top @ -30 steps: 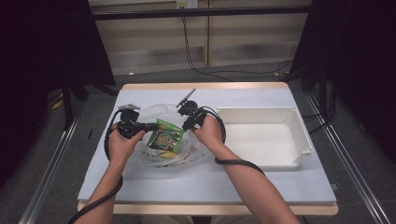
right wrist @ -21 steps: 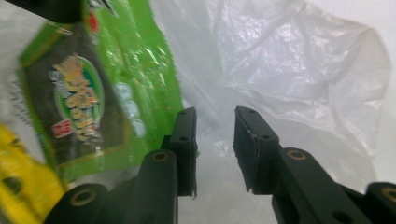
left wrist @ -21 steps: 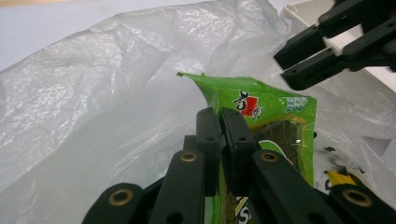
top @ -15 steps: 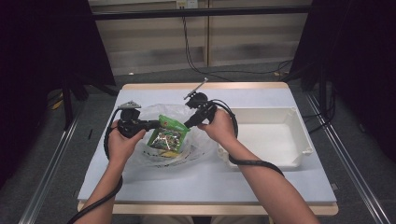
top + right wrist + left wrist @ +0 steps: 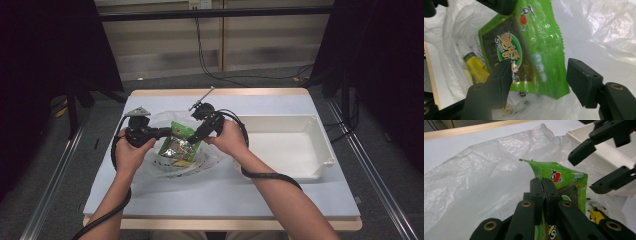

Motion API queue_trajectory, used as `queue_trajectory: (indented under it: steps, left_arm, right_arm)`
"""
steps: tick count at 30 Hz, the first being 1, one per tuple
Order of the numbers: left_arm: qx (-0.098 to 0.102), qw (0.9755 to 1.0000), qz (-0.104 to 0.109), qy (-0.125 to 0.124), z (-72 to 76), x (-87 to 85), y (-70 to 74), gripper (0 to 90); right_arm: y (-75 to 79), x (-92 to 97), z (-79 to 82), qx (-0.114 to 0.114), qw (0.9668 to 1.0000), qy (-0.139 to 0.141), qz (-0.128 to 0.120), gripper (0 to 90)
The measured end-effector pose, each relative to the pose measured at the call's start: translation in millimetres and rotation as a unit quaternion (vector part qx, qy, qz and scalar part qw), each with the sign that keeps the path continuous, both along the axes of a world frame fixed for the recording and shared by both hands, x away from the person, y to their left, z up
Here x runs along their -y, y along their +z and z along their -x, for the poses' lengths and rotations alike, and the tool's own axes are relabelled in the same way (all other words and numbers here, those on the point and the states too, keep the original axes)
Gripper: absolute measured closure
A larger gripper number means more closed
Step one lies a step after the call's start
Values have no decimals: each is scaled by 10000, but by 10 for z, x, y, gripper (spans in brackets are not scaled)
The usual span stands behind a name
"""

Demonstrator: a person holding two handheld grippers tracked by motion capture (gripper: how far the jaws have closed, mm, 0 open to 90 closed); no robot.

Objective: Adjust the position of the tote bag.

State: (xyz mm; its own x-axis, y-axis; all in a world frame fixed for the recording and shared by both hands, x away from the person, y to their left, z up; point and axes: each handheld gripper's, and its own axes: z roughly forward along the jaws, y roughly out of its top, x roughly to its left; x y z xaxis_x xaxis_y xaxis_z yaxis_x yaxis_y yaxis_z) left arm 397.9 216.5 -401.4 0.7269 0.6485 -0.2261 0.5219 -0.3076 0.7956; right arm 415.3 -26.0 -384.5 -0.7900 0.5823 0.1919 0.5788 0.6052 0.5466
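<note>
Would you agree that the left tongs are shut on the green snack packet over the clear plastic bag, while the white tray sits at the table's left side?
Not quite: the white tray sits at the table's right side, as the high view shows; the rest holds.

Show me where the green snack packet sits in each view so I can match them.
High view: green snack packet left of centre, between both grippers.
Left gripper view: centre right, pinched by the shut jaws.
Right gripper view: upper centre, between open jaws.
Shared landmark: the clear plastic bag around it.
</note>
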Motion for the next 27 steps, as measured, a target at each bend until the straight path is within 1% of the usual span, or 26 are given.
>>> queue_trajectory:
  steps: [2,3,4,5,6,7,8,9,10,12,13,14,16,18,19,21,24,25,26,27]
  left_arm:
    - [30,10000,39,-56,4,-7,5,881]
    - [52,10000,59,-40,9,-9,11,882]
    - [52,10000,59,-40,9,-9,11,882]
    - [65,9999,96,-76,12,-8,14,882]
    - [61,9999,88,-84,13,-7,17,882]
    - [61,9999,102,-98,17,-2,15,883]
    - [61,9999,102,-98,17,-2,15,883]
    - [59,9999,96,-79,17,0,13,883]
    - [53,9999,127,-80,17,-2,9,883]
    - [54,9999,119,-60,20,-11,5,883]
    - [63,9999,124,-49,22,-13,2,883]
    - [58,9999,125,-62,24,-18,0,883]
    - [78,9998,142,-71,29,-25,-2,882]
    - [80,9999,129,-67,32,-29,-2,881]
    - [95,9999,110,-40,35,-32,-3,880]
    - [105,9999,89,-37,38,-41,-8,870]
    - [80,9999,82,41,44,-62,-18,817]
    - [6,10000,27,60,46,-65,-16,733]
    - [6,10000,27,60,46,-65,-16,695]
    - [-29,10000,-17,55,54,-55,-13,695]
  right_arm:
    - [-44,7,-34,-11,10000,-44,51,313]
    - [-96,22,-69,-125,9999,-74,19,310]
    - [-96,22,-69,-125,9999,-74,19,310]
    - [-147,26,-91,-255,9997,-20,-38,332]
    - [-147,26,-91,-255,9997,-20,-38,332]
    - [-186,8,-89,-352,9993,91,-83,359]
    - [-186,8,-89,-352,9993,91,-83,359]
    - [-224,-8,-89,-450,9988,142,-159,374]
    - [-224,-8,-89,-450,9988,142,-159,374]
    - [-247,-17,-86,-490,9986,179,-130,445]
    - [-258,-17,-86,-510,9984,199,-152,461]
    - [-268,-12,-90,-615,9976,249,-208,516]
    - [-268,-16,-86,-648,9974,247,-211,531]
    - [-269,-13,-85,-769,9961,321,-287,627]
    - [-267,-10,-85,-741,9961,355,-314,640]
    - [-257,-2,-82,-807,9953,366,-385,682]
    - [-213,32,-77,-818,9948,347,-489,734]
    - [-181,37,-70,-738,9957,310,-458,742]
    - [-181,37,-70,-738,9957,310,-458,742]
    - [-162,38,-64,-698,9962,306,-432,745]
